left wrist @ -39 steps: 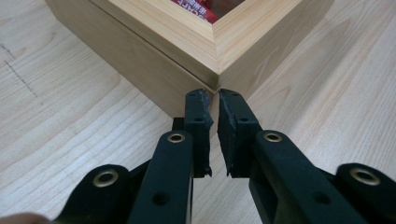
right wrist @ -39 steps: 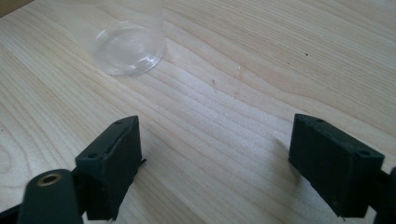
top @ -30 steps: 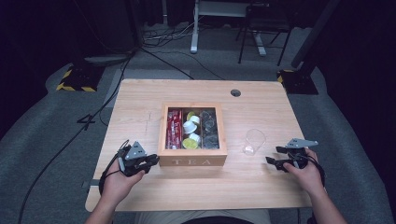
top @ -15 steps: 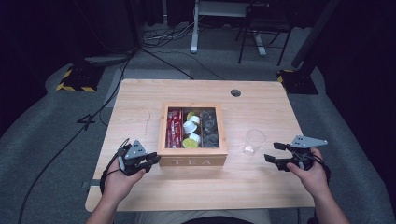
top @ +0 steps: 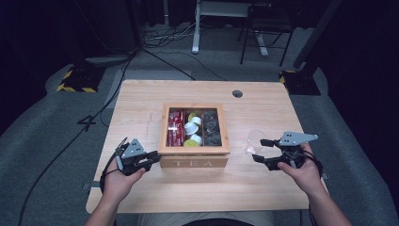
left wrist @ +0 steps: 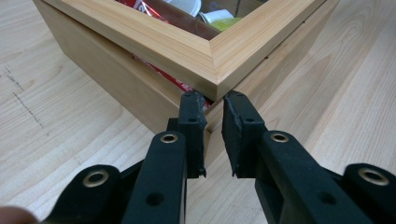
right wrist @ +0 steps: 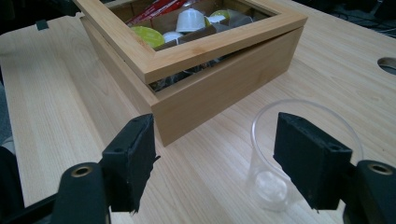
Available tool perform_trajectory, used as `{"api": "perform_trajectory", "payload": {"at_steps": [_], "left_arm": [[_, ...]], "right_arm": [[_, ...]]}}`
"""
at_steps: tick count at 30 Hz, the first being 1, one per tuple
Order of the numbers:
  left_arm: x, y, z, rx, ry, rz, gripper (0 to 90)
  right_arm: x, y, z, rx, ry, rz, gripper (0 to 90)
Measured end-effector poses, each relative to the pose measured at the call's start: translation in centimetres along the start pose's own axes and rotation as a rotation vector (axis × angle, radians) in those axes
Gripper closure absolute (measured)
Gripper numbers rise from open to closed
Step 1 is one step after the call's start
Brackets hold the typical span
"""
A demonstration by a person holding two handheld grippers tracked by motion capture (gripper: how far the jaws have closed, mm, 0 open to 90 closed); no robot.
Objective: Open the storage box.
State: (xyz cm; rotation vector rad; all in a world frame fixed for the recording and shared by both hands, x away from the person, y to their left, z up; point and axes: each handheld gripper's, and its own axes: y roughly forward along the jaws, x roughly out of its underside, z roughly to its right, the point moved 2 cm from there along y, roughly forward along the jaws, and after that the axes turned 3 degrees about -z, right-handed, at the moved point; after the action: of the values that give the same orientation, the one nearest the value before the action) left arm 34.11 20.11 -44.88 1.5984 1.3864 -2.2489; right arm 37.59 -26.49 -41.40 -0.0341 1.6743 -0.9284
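Observation:
A wooden tea box [top: 194,162] marked TEA stands mid-table, its glass-windowed lid [right wrist: 140,51] slightly ajar over the base [right wrist: 224,88]. Inside lie red packets [top: 175,128] and white and yellow capsules [top: 192,127]. My left gripper [top: 151,157] is at the box's front left corner. In the left gripper view its tips [left wrist: 215,100] touch the corner just under the lid [left wrist: 187,46], jaws nearly together and nothing between them. My right gripper [top: 258,149] stands open right of the box. A clear plastic cup [right wrist: 266,182] stands upright just behind its right jaw.
A round cable hole [top: 237,93] sits at the table's far edge. Bare tabletop [top: 136,108] lies left of and behind the box. Cables [top: 70,136] trail from the left gripper across the grey floor.
My right gripper has moved left and a little forward, closing in on the cup. The left gripper and the box have stayed put.

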Motion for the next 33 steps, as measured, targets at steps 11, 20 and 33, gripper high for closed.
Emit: {"api": "perform_trajectory", "payload": {"at_steps": [11, 20, 33], "left_arm": [[-1.2, -0.5, -0.3, 0.010, -0.012, 0.066, 78.2], [-2.0, -0.6, -0.8, 0.029, -0.028, 0.097, 78.1], [-2.8, -0.4, -1.0, 0.007, -0.001, 0.092, 77.9]], "right_arm": [[-2.8, 2.3, -0.9, 0.035, -0.084, -0.035, 25.2], [-4.9, 4.3, -1.4, 0.055, -0.160, -0.033, 23.5], [-6.2, 7.0, -3.2, 0.093, -0.324, -0.079, 33.4]]}}
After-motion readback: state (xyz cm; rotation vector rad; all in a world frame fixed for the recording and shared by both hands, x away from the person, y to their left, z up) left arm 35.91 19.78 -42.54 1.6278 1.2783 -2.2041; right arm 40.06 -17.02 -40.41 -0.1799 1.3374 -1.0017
